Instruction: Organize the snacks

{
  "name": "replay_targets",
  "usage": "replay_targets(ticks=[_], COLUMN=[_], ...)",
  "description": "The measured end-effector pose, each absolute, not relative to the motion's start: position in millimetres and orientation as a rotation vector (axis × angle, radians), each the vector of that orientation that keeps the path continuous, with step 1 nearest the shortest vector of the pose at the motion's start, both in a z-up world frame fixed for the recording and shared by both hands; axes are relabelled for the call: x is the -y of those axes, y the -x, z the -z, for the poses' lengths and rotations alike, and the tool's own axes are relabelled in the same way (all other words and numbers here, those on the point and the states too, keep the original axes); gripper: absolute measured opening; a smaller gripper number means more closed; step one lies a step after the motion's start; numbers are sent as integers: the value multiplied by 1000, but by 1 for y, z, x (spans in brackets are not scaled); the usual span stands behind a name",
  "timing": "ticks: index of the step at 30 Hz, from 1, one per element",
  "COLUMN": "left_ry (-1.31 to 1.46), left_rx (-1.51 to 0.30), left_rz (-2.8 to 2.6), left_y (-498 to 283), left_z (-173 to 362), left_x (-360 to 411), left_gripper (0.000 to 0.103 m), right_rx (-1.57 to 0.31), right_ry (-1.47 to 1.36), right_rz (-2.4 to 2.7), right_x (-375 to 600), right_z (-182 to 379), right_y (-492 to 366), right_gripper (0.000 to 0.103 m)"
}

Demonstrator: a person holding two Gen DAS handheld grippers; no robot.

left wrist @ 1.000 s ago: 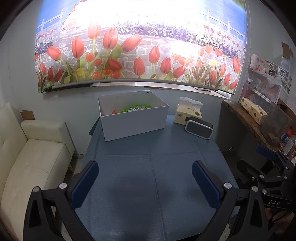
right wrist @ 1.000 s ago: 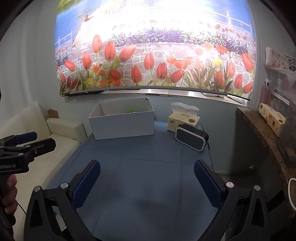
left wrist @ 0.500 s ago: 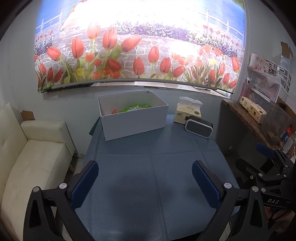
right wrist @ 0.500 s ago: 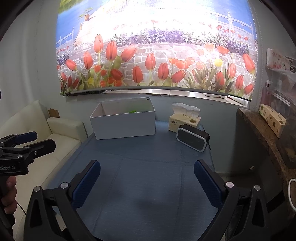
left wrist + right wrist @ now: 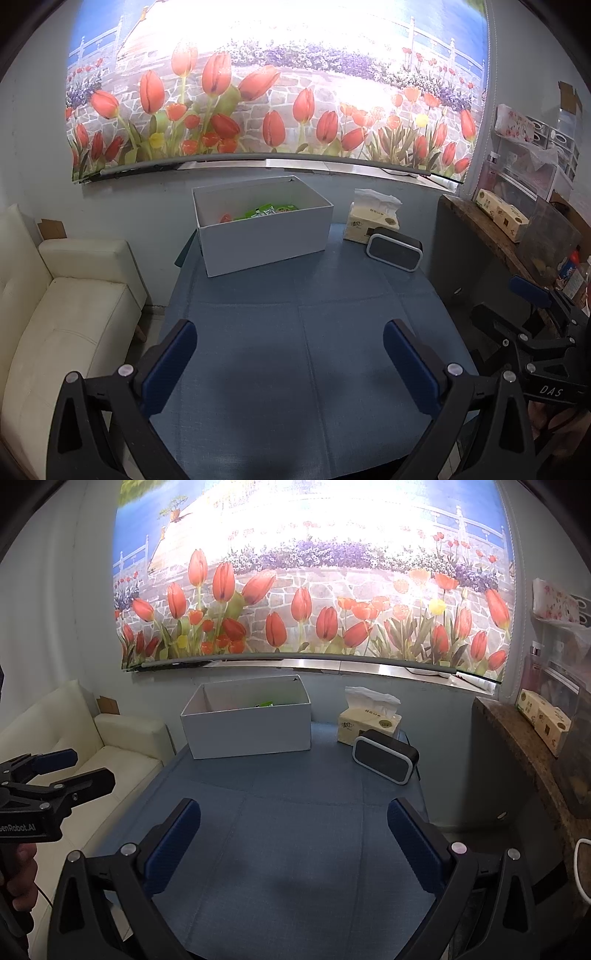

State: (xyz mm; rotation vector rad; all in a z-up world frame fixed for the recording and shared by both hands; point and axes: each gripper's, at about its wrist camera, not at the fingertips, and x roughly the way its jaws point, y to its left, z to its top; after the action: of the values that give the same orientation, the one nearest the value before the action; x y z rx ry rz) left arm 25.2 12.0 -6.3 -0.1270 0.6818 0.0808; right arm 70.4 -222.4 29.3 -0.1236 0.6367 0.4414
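Note:
A white open box (image 5: 266, 236) stands at the far side of the blue table (image 5: 295, 354); green snack packets (image 5: 264, 212) and something red lie inside it. In the right wrist view the same box (image 5: 247, 731) shows only a sliver of green. My left gripper (image 5: 290, 354) hangs open over the near part of the table, nothing between its blue pads. My right gripper (image 5: 293, 834) is open too, equally empty, well short of the box. Each gripper appears at the edge of the other's view.
A tissue box (image 5: 373, 221) and a black speaker (image 5: 395, 249) sit right of the white box. A cream sofa (image 5: 62, 317) stands left of the table. A wooden shelf (image 5: 491, 236) with boxes and containers runs along the right wall. A tulip poster covers the back wall.
Both views have drifted only slightly; the grippers stay open and nothing on the table has moved.

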Motion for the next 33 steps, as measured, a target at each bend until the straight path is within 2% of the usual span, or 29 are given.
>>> replay_targets(ticks=[33], left_ry=[144], left_rx=[-673], left_rz=[-71], left_y=[-19], left_z=[4], left_x=[-13], left_gripper=[103], right_rx=[-614], right_ry=[129], right_rz=[-469], right_x=[216], right_z=[-35], right_y=[-63], right_gripper=[103])
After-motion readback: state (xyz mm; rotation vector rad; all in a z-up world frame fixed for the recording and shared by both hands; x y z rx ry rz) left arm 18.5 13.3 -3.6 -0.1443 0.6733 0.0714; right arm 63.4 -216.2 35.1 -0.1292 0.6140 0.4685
